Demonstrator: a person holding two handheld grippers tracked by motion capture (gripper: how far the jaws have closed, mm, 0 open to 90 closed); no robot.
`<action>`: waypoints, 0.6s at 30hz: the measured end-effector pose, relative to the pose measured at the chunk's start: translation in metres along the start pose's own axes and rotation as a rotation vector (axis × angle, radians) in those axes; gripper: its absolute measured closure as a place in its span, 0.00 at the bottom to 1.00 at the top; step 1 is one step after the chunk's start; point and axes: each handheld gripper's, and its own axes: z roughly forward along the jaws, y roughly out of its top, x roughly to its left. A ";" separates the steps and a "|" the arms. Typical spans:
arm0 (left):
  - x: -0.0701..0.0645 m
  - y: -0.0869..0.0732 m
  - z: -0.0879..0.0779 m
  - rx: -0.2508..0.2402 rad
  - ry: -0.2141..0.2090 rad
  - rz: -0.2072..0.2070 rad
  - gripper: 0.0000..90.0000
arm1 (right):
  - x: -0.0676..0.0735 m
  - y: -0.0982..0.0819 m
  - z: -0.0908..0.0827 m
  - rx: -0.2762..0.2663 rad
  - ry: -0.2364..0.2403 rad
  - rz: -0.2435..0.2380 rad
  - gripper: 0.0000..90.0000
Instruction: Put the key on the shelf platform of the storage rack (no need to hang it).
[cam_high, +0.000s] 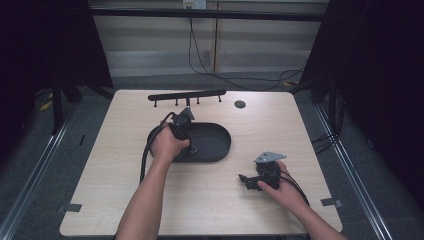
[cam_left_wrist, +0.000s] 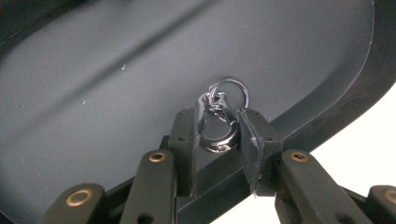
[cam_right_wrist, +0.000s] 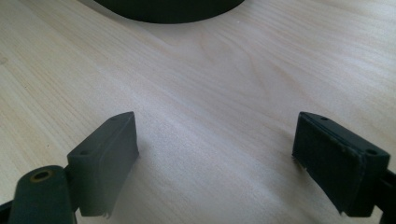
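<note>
A silver snap hook (cam_left_wrist: 218, 140) with a small key ring (cam_left_wrist: 236, 88) on its end sits between the jaws of my left gripper (cam_left_wrist: 215, 126), which is shut on it. The hook hangs just over the floor of a black oval tray (cam_left_wrist: 327, 107). From above, that left gripper (cam_high: 191, 146) reaches into the tray (cam_high: 215, 142) at the table's middle, with a hand wrapped round it. My right gripper (cam_high: 245, 180) rests low over the bare wood at the front right. Its jaws stand wide open (cam_right_wrist: 215, 154) with nothing between them. The tray's edge (cam_right_wrist: 168, 9) lies ahead of it.
A black bar with several pegs (cam_high: 187, 95) lies along the table's back edge, and a small dark round disc (cam_high: 240, 104) sits to its right. Cables trail on the floor behind the table. Light wood (cam_high: 100, 165) stretches to either side of the tray.
</note>
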 end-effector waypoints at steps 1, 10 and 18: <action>0.000 0.000 0.001 0.003 0.001 0.002 0.76 | 0.000 0.000 0.000 0.000 0.000 0.000 0.15; 0.000 -0.001 0.006 0.004 0.004 0.006 0.76 | 0.000 0.000 0.000 0.000 0.000 0.000 0.15; 0.000 0.000 0.008 0.000 0.018 0.006 0.76 | 0.000 0.000 0.000 0.000 0.000 0.000 0.15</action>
